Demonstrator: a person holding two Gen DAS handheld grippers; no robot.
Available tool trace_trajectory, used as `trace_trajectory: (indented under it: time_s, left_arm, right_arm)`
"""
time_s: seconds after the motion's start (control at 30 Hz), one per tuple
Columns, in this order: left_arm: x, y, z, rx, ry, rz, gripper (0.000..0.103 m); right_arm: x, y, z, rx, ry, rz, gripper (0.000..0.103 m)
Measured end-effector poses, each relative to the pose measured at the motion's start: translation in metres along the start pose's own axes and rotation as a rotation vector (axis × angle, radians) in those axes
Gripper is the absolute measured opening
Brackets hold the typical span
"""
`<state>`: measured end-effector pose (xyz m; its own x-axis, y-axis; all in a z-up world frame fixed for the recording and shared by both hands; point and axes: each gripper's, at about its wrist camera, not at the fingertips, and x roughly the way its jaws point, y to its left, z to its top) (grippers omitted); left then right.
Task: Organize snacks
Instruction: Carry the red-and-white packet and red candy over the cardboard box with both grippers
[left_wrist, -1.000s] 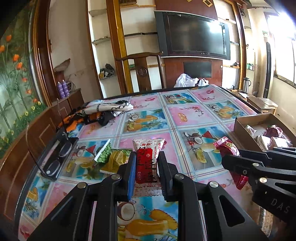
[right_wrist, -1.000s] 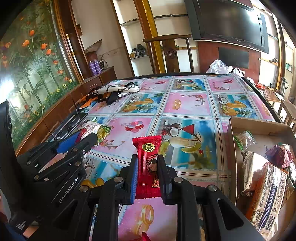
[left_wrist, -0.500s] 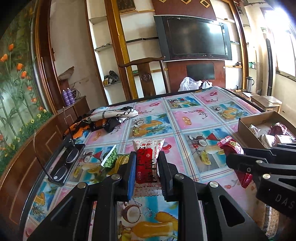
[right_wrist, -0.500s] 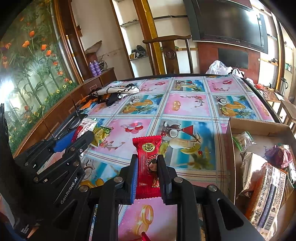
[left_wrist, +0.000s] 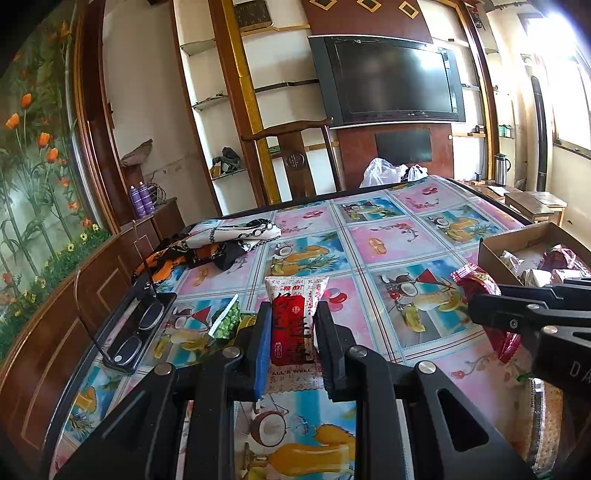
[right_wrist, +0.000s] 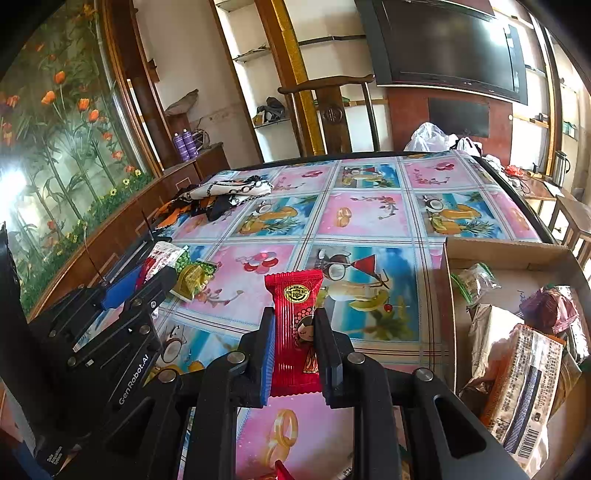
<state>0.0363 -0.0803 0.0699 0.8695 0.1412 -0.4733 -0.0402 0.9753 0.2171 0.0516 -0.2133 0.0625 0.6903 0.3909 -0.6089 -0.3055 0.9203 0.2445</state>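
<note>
In the left wrist view, the left gripper (left_wrist: 291, 325) is clenched on a white and red snack packet (left_wrist: 294, 325), which stands upright between its two fingers above the table (left_wrist: 388, 236) with its bright fruit-patterned cloth. Just left of the fingers lie a green packet (left_wrist: 229, 324) and a yellow packet (left_wrist: 246, 322) on the cloth, and further left a pair of glasses (left_wrist: 135, 332) rests at the table edge. A patterned scarf (left_wrist: 229, 236) lies bunched toward the far left of the table. At the right, the right gripper (left_wrist: 476, 314) reaches in with a red packet (left_wrist: 476, 280) in its grip, and behind it a cardboard box (left_wrist: 495, 251) holds several wrapped snacks. In the right wrist view, the right gripper (right_wrist: 293, 332) is grasping the red packet (right_wrist: 295, 325), held upright between its fingers over the cloth, just left of the cardboard box (right_wrist: 448, 314). The box sits at the right side of the table (right_wrist: 365, 218) and contains a long barcoded pack (right_wrist: 524, 384), a silver bag (right_wrist: 487, 328) and other wrapped items. At the left, the left gripper (right_wrist: 162, 269) shows with its white and red packet (right_wrist: 162, 256), and the green packet (right_wrist: 205, 266) and yellow packet (right_wrist: 190, 280) lie just beside it.
</note>
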Motion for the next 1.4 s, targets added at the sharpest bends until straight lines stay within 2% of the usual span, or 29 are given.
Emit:
trace_trajectory:
  time_s: [0.2, 0.4, 0.6, 0.7, 1.07, 1.4]
  left_arm:
    - [-0.001, 0.0, 0.0, -0.001, 0.001, -0.004, 0.022]
    - [-0.002, 0.001, 0.003, -0.006, 0.002, -0.026, 0.022]
    - [0.004, 0.003, 0.004, -0.061, 0.055, -0.116, 0.022]
    - [0.006, -0.001, 0.004, -0.072, 0.067, -0.136, 0.022]
    - [-0.013, -0.055, 0.014, -0.018, 0.023, -0.225, 0.022]
    - [-0.033, -0.103, 0.015, 0.022, 0.009, -0.338, 0.022]
  right_arm:
    - [-0.008, -0.007, 0.001, 0.018, -0.023, -0.009, 0.021]
    - [-0.019, -0.031, 0.005, 0.095, -0.048, -0.024, 0.021]
    - [-0.024, -0.045, 0.007, 0.136, -0.058, -0.03, 0.021]
    - [-0.028, -0.052, 0.009, 0.154, -0.068, -0.031, 0.021]
    - [-0.046, -0.085, 0.011, 0.252, -0.108, -0.039, 0.021]
    - [-0.065, -0.107, 0.011, 0.292, -0.145, -0.056, 0.021]
